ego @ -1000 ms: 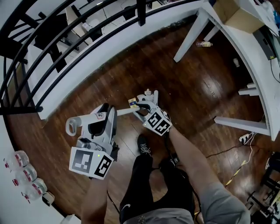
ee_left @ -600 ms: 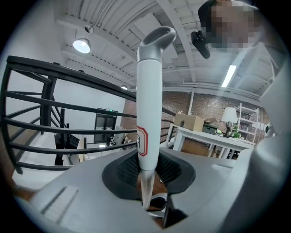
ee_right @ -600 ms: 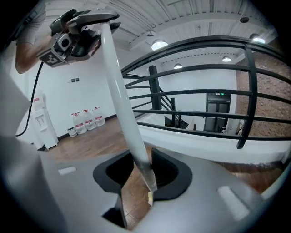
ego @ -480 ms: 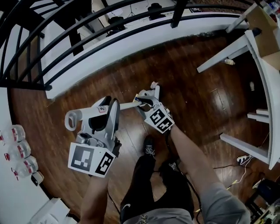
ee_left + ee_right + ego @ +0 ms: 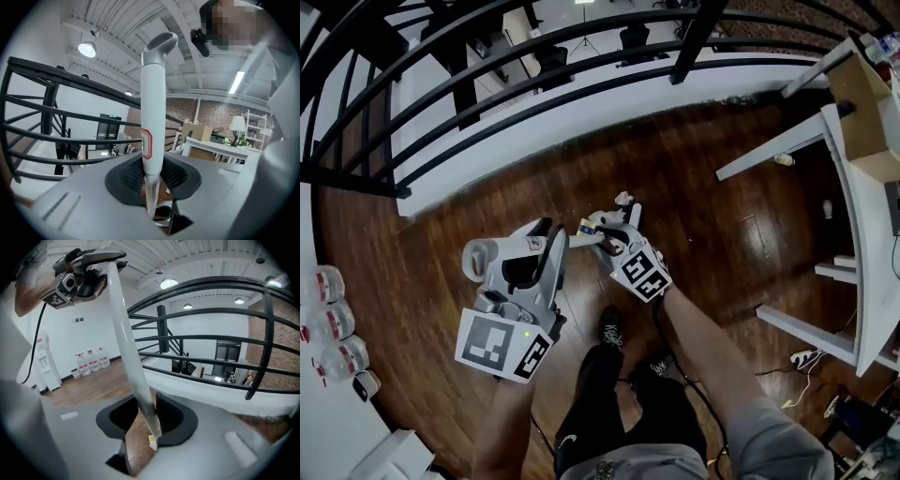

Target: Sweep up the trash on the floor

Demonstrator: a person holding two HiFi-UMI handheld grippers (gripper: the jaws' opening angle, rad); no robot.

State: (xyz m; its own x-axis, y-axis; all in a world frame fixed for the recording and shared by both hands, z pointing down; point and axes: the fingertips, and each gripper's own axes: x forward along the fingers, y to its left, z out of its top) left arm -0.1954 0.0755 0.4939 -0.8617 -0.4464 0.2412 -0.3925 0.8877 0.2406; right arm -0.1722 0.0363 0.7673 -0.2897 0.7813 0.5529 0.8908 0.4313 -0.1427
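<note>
Beside the black railing [image 5: 696, 37], over the wooden floor [image 5: 694, 187], your left gripper [image 5: 542, 251] and right gripper [image 5: 606, 231] both have jaws clamped on one white broom handle [image 5: 152, 108].

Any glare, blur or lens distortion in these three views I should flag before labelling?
Head view: sharp, but the wide lens bows the railing, and there is a soft sheen on the floor. Left gripper view: heavy fisheye with dark corners, a lamp is blown out, and the pole is crisp. Right gripper view: same fisheye, a lamp flares, and the pole looks soft.
</note>
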